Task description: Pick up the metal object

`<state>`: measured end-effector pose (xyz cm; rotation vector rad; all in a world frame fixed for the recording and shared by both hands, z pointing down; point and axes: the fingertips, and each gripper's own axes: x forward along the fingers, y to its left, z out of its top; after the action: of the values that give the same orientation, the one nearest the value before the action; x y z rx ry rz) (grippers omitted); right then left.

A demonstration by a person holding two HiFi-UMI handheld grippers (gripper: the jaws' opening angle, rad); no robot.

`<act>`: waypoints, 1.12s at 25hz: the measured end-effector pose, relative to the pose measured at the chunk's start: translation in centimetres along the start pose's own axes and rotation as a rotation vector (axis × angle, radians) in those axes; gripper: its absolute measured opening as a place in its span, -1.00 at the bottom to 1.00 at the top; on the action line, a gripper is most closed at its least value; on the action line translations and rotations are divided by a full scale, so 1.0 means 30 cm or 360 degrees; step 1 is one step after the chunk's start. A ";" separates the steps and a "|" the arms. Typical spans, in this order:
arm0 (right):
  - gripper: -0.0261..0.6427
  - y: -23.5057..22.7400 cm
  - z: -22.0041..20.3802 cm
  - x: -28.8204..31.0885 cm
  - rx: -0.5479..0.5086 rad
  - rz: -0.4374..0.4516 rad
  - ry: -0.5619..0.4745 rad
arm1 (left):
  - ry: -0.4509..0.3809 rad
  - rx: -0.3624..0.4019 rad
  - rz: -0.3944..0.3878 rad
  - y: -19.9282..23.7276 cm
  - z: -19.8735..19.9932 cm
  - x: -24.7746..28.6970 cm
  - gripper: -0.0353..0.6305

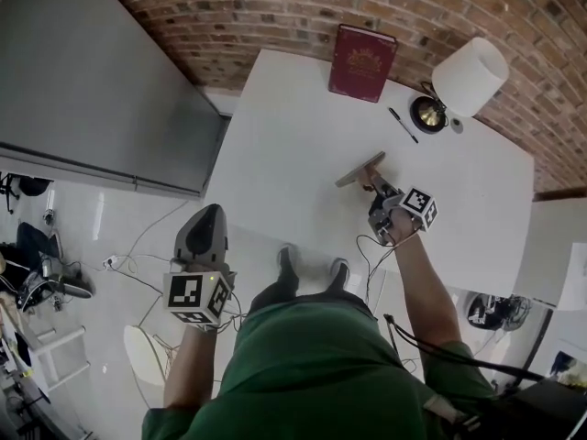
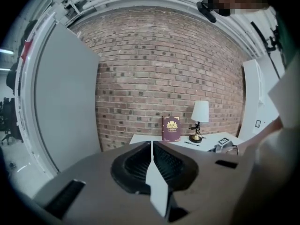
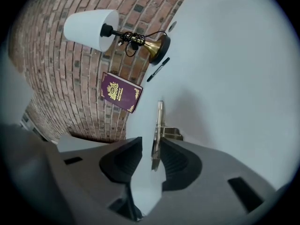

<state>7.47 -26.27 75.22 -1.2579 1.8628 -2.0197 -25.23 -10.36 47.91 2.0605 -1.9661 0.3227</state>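
The metal object (image 1: 359, 170), a thin flat plate with a small brass-coloured bracket, lies on the white table (image 1: 293, 136). In the right gripper view the metal object (image 3: 159, 121) stands edge-on between the jaws, close against the right pad, with a clear gap to the left pad. My right gripper (image 1: 371, 180) (image 3: 151, 144) is open around its near end. My left gripper (image 1: 207, 216) hangs off the table's near left corner, above the floor. In its own view the left gripper (image 2: 152, 146) is shut on nothing.
A maroon book (image 1: 362, 63) leans on the brick wall at the table's back. A white-shaded lamp (image 1: 468, 79) with a brass base and a black pen (image 1: 403, 125) lie to the back right. A grey panel (image 1: 92, 90) stands left of the table. Cables trail on the floor.
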 end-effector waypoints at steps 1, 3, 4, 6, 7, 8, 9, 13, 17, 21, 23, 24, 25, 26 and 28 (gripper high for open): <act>-0.56 0.004 -0.003 0.011 -0.0006 0.0002 0.0010 | 0.0002 -0.0007 0.0012 0.007 -0.004 -0.007 -0.85; -0.57 0.012 -0.014 0.029 -0.0009 0.0005 0.0031 | 0.0007 -0.0020 0.0030 0.014 -0.014 -0.020 -0.85; -0.57 0.016 -0.020 0.036 -0.0011 0.0007 0.0042 | 0.0010 -0.0025 0.0036 0.016 -0.019 -0.025 -0.85; -0.57 0.019 -0.029 0.049 -0.0015 0.0005 0.0057 | 0.0017 -0.0037 0.0044 0.018 -0.030 -0.031 -0.85; -0.58 0.019 -0.031 0.054 -0.0015 0.0003 0.0061 | 0.0021 -0.0043 0.0048 0.020 -0.036 -0.033 -0.85; -0.59 0.018 -0.031 0.059 -0.0014 0.0001 0.0063 | 0.0025 -0.0049 0.0051 0.022 -0.042 -0.034 -0.85; -0.60 0.018 -0.030 0.064 -0.0014 -0.0002 0.0064 | 0.0029 -0.0055 0.0054 0.024 -0.047 -0.035 -0.85; -0.63 0.010 -0.023 0.074 -0.0025 -0.0020 0.0059 | 0.0037 -0.0079 0.0052 0.024 -0.064 -0.036 -0.85; -0.76 0.001 -0.021 0.081 -0.0043 -0.0059 0.0065 | 0.0048 -0.0096 0.0030 0.013 -0.077 -0.033 -0.85; -0.84 0.001 -0.030 0.081 -0.0068 -0.0075 0.0079 | 0.0058 -0.0106 0.0005 0.007 -0.087 -0.031 -0.85; -0.85 0.010 -0.039 0.069 -0.0099 -0.0055 0.0070 | 0.0069 -0.0115 -0.0014 0.006 -0.096 -0.034 -0.85; -0.85 0.020 -0.043 0.060 -0.0121 -0.0040 0.0062 | 0.0077 -0.0121 -0.0025 0.006 -0.100 -0.035 -0.85; -0.85 0.033 -0.046 0.051 -0.0149 -0.0027 0.0055 | 0.0082 -0.0127 -0.0037 0.007 -0.103 -0.035 -0.85; -0.86 0.048 -0.049 0.041 -0.0182 -0.0018 0.0048 | 0.0086 -0.0135 -0.0048 0.007 -0.103 -0.033 -0.85; -0.86 0.084 -0.052 0.019 -0.0259 -0.0001 0.0039 | 0.0083 -0.0147 -0.0073 0.005 -0.101 -0.020 -0.85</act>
<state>5.04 -25.98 73.46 -1.2771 2.0751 -1.9253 -25.32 -8.76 50.54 2.0155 -1.8649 0.2675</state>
